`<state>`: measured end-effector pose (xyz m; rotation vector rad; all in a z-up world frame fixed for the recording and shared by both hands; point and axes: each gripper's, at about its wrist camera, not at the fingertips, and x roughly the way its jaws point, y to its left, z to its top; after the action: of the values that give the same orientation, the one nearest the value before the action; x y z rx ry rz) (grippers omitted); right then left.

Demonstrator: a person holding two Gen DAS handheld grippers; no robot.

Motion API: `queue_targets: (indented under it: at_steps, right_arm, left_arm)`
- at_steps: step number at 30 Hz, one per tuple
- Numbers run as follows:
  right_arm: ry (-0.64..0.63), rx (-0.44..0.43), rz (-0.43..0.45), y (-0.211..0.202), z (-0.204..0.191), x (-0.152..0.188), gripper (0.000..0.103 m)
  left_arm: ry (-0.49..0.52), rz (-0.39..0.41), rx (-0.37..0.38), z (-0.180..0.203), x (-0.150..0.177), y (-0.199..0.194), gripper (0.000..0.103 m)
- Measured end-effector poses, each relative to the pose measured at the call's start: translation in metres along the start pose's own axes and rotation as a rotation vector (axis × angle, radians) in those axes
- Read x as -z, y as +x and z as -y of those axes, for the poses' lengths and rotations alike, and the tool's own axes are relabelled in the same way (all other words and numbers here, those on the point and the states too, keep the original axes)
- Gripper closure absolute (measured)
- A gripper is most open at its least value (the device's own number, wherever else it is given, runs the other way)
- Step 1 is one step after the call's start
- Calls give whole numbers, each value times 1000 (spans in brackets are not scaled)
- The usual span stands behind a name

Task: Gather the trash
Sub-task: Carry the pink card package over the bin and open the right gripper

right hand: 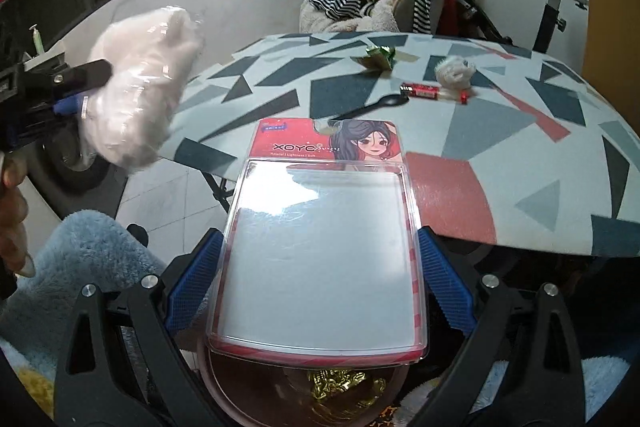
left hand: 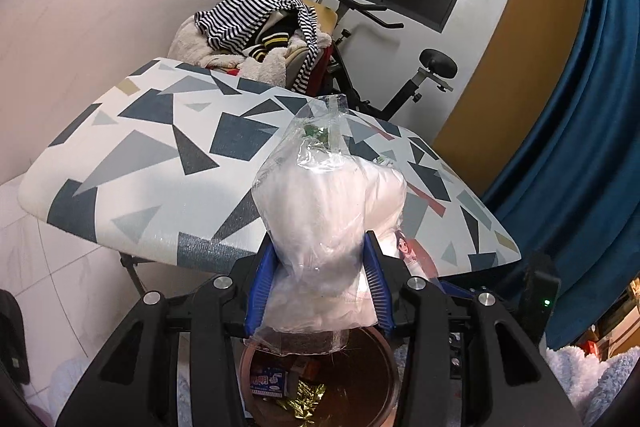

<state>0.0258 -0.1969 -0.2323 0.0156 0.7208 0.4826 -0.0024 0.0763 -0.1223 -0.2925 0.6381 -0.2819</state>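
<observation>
In the left wrist view my left gripper (left hand: 320, 255) is shut on a clear plastic bag (left hand: 324, 211) stuffed with white wadding, both blue pads pressing its sides. Right under it stands a brown round bin (left hand: 372, 359) holding a blue wrapper and gold foil. My right gripper (right hand: 320, 239) is shut on a blister pack (right hand: 320, 259) with a red card and a cartoon girl, held over the same bin (right hand: 224, 383). Left of it, the left gripper (right hand: 92, 91) and its bag (right hand: 140, 87) hang in the air. A gold-green wrapper (right hand: 378, 57), a tissue wad (right hand: 454, 73), a red battery (right hand: 424, 91) and a black spoon (right hand: 376, 107) lie on the table.
The table (right hand: 452, 195) has a geometric-patterned top and a near edge just past both grippers. Behind it are a chair piled with striped clothes (left hand: 256, 23) and an exercise bike (left hand: 400, 83). A blue curtain (left hand: 580, 147) hangs at the right. A fluffy blue blanket (right hand: 88, 259) lies beside the bin.
</observation>
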Motion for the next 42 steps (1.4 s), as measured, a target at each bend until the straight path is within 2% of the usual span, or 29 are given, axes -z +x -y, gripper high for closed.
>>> queue_targets:
  at_steps: [5,14,24,30,33,39,42]
  right_arm:
    - [60,-3,-38,13,8,5,9]
    - [12,-23,-124,36,4,18,11]
    - [20,-36,-173,48,3,24,9]
    - [32,-50,-166,49,1,23,6]
    - [32,-27,-129,42,3,20,6]
    - [-42,59,37,4,7,0,6]
    - [-97,101,110,-15,14,-14,6]
  left_arm:
    - [11,-3,-3,1,5,1,61]
    - [-5,-30,-5,1,19,10,61]
    - [-8,-42,-11,-1,23,14,61]
    - [10,-47,-12,2,26,15,61]
    - [27,-53,-10,3,27,17,61]
    - [88,-78,36,7,31,23,60]
    - [154,-91,51,14,34,31,60]
